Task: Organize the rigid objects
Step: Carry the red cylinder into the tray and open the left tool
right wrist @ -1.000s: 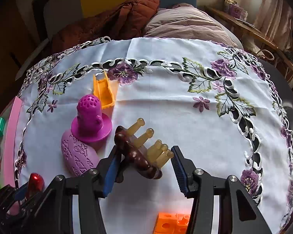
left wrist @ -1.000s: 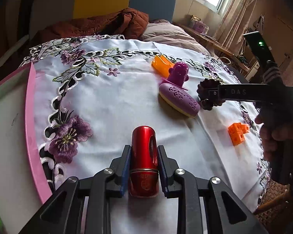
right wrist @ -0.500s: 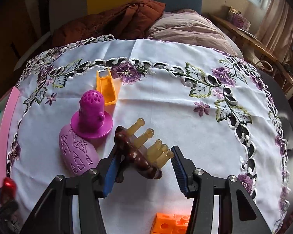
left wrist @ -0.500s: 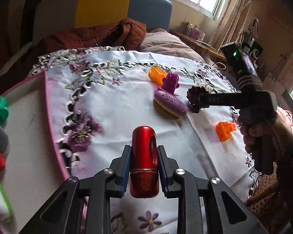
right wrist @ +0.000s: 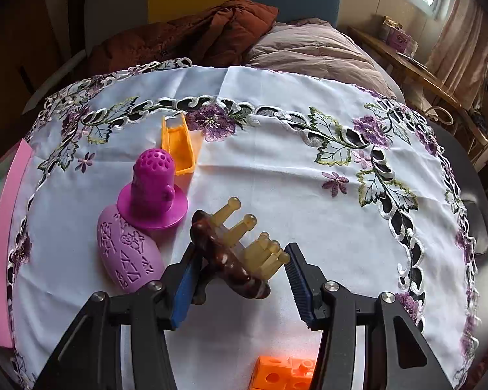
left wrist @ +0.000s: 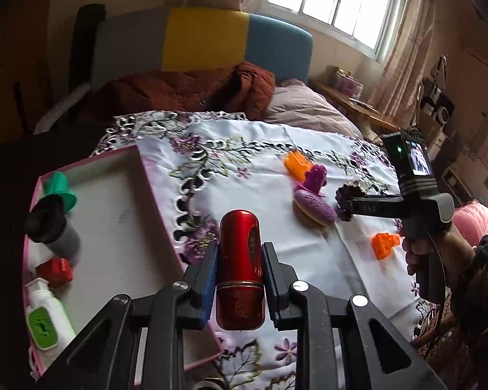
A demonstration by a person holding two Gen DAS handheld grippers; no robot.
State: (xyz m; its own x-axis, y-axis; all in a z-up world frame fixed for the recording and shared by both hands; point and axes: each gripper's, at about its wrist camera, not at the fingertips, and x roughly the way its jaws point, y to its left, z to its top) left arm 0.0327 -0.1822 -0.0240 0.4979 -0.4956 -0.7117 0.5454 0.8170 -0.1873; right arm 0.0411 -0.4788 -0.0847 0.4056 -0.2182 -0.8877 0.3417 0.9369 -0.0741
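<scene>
My left gripper (left wrist: 239, 279) is shut on a red metal cylinder (left wrist: 240, 266), held in the air near the right rim of the pink tray (left wrist: 156, 201). My right gripper (right wrist: 240, 279) is shut on a brown hair claw clip (right wrist: 234, 253) with amber teeth, just above the white embroidered tablecloth (right wrist: 276, 169). The clip also shows in the left wrist view (left wrist: 346, 200). On the cloth lie a lilac oval case (right wrist: 128, 256), a magenta perforated stand (right wrist: 153, 191), an orange scoop (right wrist: 179, 143) and an orange block (right wrist: 283, 373).
The tray holds a green cap piece (left wrist: 60, 191), a grey-black cylinder (left wrist: 53, 227), a small red piece (left wrist: 57, 271) and a white bottle with a green lid (left wrist: 45, 315). A bed with brown (right wrist: 185, 35) and beige bedding lies beyond the table.
My left gripper has risen and pulled back to the left with the red cylinder; much more of the tray shows. My right gripper has barely moved and still holds the clip.
</scene>
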